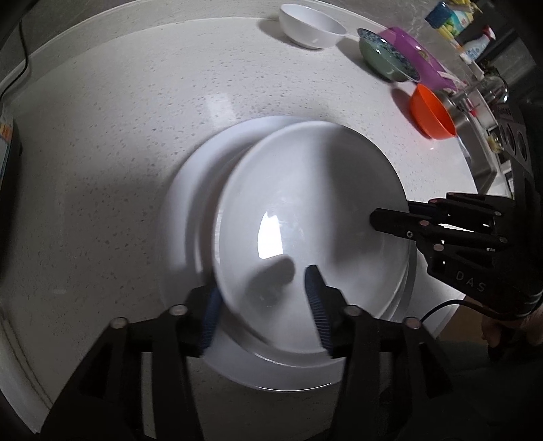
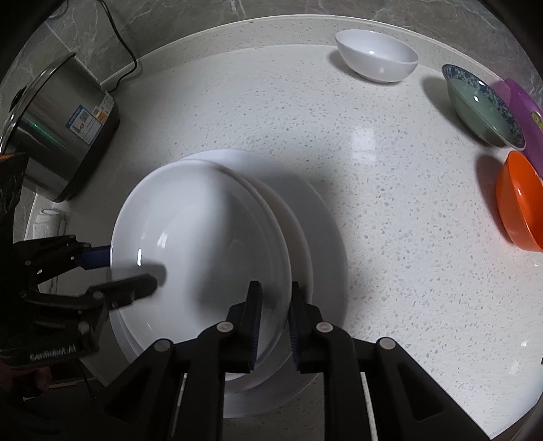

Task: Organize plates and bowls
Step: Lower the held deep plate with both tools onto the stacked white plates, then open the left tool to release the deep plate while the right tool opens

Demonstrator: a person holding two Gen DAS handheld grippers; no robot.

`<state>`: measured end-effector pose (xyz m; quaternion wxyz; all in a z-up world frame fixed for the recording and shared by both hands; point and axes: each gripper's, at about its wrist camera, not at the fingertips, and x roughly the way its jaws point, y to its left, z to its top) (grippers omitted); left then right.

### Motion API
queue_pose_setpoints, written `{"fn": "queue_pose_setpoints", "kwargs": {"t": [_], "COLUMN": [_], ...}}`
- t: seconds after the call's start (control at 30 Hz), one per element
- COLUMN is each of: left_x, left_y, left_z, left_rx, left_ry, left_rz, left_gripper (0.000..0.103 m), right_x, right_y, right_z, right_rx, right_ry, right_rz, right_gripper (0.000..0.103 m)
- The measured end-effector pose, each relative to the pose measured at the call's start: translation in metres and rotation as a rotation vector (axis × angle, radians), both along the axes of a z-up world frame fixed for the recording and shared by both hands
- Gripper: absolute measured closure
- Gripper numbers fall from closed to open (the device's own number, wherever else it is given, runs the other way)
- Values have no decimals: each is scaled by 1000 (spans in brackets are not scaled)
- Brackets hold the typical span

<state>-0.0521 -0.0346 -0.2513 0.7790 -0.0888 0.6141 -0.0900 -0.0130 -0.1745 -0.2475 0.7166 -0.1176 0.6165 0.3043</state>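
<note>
A deep white plate (image 1: 305,203) (image 2: 197,237) lies off-centre on a larger white plate (image 1: 190,203) (image 2: 322,244) on the speckled counter. My left gripper (image 1: 264,312) (image 2: 118,269) is open and straddles the upper plate's near rim, one pad outside and one inside. My right gripper (image 2: 275,305) (image 1: 397,213) is shut on the opposite rim of that upper plate. Farther back stand a white bowl (image 1: 310,27) (image 2: 376,56), a green bowl with a blue patterned rim (image 1: 387,56) (image 2: 482,108), an orange bowl (image 1: 431,112) (image 2: 519,203) and a purple plate (image 1: 414,51) (image 2: 522,98).
A steel cooker (image 2: 57,129) with a black cord stands at the counter's back left. A metal sink (image 1: 475,129) and some bottles (image 1: 451,20) lie beyond the bowls. The counter's front edge runs just under the stacked plates.
</note>
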Motion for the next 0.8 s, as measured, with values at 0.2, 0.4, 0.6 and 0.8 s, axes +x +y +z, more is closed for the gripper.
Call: {"fn": "queue_pose_setpoints", "kwargs": {"t": [0.2, 0.4, 0.6, 0.8], "left_x": [2, 2, 5, 6], "left_y": [-7, -18, -30, -40], "left_z": [0, 0, 1, 2], "left_rx": [13, 50, 104, 154], "left_ry": [-8, -14, -31, -46], "left_rz": [-29, -85, -127, -192], "left_gripper": [44, 36, 30, 16], "right_x": [-3, 0, 0, -1], "right_y": [2, -1, -2, 4], "right_z": [1, 1, 2, 0], "right_rx": [-7, 3, -9, -28], "right_ry": [-13, 13, 16, 14], "right_rz": [-1, -39, -40, -32], "right_gripper": [86, 86, 86, 86]}}
